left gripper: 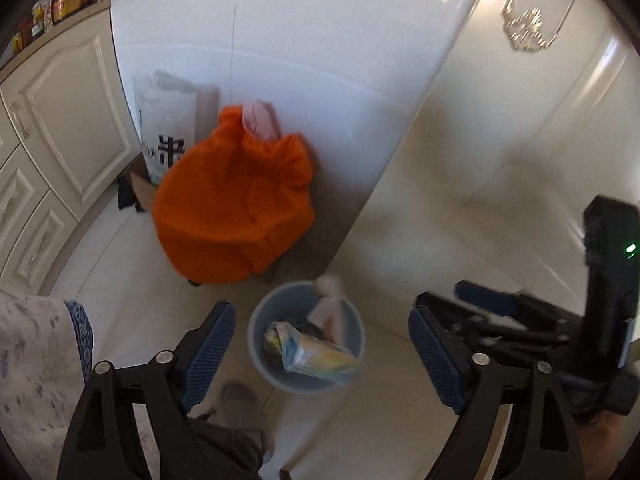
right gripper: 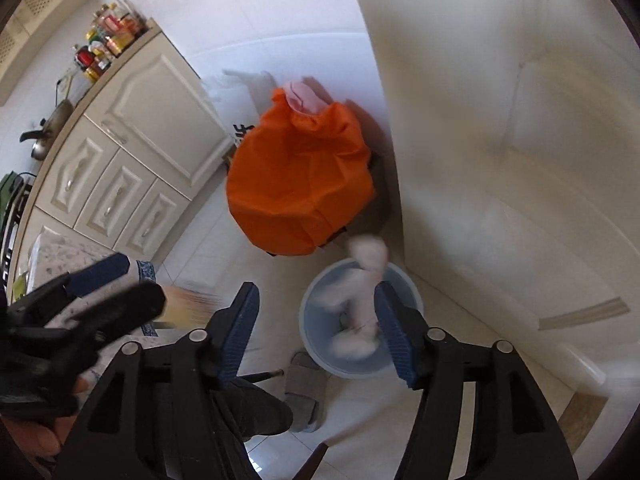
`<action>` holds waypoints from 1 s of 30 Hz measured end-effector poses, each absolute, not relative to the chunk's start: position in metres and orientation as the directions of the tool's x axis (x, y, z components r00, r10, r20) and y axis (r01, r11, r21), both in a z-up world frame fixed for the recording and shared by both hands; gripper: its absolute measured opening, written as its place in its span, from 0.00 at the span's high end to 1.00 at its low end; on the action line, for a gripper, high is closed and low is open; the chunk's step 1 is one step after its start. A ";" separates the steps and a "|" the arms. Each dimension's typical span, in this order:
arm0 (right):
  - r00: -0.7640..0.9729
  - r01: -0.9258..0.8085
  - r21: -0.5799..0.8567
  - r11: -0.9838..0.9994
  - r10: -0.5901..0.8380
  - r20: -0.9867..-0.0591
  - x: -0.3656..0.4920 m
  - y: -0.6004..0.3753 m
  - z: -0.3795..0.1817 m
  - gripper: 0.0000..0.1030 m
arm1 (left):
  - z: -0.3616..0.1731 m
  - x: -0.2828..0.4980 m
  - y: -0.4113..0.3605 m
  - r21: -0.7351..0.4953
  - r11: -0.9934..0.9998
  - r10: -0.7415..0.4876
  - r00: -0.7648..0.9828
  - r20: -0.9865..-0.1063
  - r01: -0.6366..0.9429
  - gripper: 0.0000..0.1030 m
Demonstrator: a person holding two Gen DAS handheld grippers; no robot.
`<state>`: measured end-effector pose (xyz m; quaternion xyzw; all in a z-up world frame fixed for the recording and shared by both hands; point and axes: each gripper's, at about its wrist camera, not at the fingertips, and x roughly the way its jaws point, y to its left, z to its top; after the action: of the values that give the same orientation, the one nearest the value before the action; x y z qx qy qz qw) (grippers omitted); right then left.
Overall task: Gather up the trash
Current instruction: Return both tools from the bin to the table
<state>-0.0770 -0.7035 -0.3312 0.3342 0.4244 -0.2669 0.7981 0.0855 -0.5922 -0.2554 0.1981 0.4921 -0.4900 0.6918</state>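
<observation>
Low centre of the left wrist view, a round pale-blue plastic bin (left gripper: 306, 336) sits on the glossy cream floor tiles (left gripper: 420, 256), holding a crinkly yellow-and-blue wrapper (left gripper: 308, 354) while a blurred whitish wad of tissue (right gripper: 366, 276) hangs over its rim in the right wrist view. The left gripper (left gripper: 322, 346) is spread wide with nothing between its ribbed blue pads (left gripper: 210, 344), and the right gripper (right gripper: 316, 334) stands open too, gripping nothing. Above the bin, a puffy orange fabric bag (left gripper: 236, 208) leans on the shiny white wall (left gripper: 304, 40), cream panelled cabinets (left gripper: 60, 120) at the left edge.
</observation>
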 end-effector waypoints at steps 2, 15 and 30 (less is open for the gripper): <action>0.496 0.718 0.305 0.626 -0.152 -0.855 -0.082 -0.701 -0.329 0.26 | -0.257 0.088 -0.594 -0.195 0.453 -0.473 0.049 -0.879 0.870 0.09; 0.527 0.719 0.299 0.628 -0.211 -0.824 -0.072 -0.672 -0.294 0.00 | -0.202 0.088 -0.521 -0.096 0.551 -0.533 0.261 -0.805 0.829 0.02; 0.707 0.525 0.298 0.797 -0.214 -0.674 -0.009 -0.574 -0.175 0.00 | -0.100 0.061 -0.319 -0.064 0.698 -0.583 0.513 -0.630 0.713 0.01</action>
<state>-0.0089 -0.5738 -0.1752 0.2418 0.3218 -0.2074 0.8916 0.0611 -0.3189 -0.1003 0.1019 0.3204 -0.3752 0.8638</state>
